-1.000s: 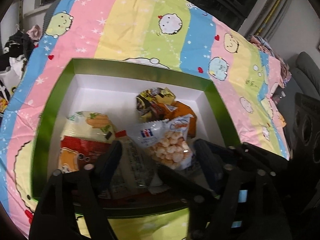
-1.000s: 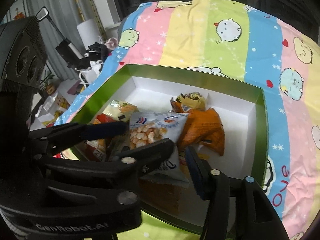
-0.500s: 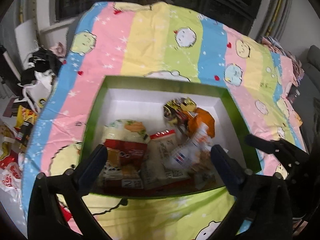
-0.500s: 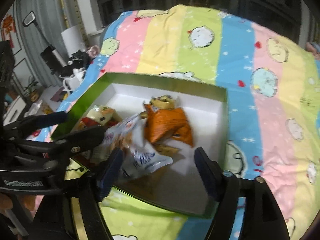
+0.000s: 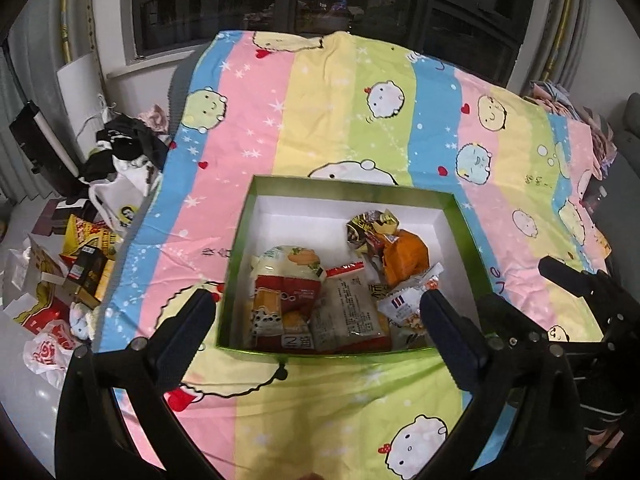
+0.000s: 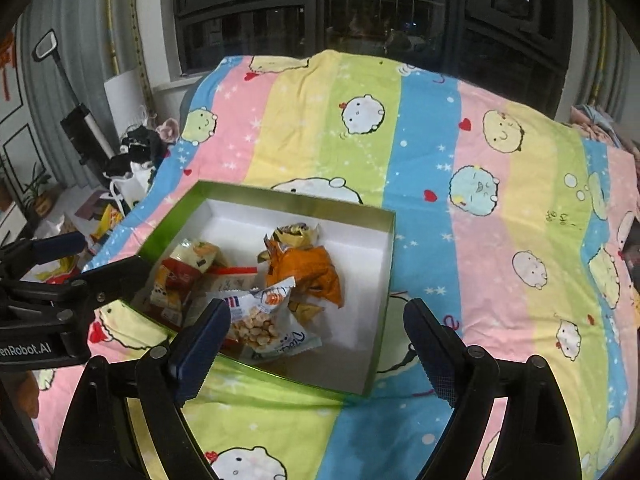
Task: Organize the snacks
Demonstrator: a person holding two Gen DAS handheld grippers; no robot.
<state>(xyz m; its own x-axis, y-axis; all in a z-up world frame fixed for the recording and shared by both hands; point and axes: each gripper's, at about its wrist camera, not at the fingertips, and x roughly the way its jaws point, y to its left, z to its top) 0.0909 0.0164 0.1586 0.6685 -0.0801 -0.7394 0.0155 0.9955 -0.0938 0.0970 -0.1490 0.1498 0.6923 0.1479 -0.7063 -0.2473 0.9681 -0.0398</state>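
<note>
The green box point(image 5: 464, 216) with a white inside sits on a striped cartoon bedsheet point(image 5: 320, 92) at the centre of the left wrist view, holding a clear bag of puffed snacks point(image 6: 260, 320), an orange packet point(image 6: 312, 268) and a red-and-white packet point(image 5: 286, 296). The left gripper point(image 5: 316, 320) has its fingers spread wide, nothing between them, framing the box's near edge from the lower frame. The right gripper point(image 6: 312, 328) has just been opening its fingers, which stand apart and empty, the puffed-snack bag lying in the box just beside the left-hand finger point(image 6: 200, 340) in the picture.
</note>
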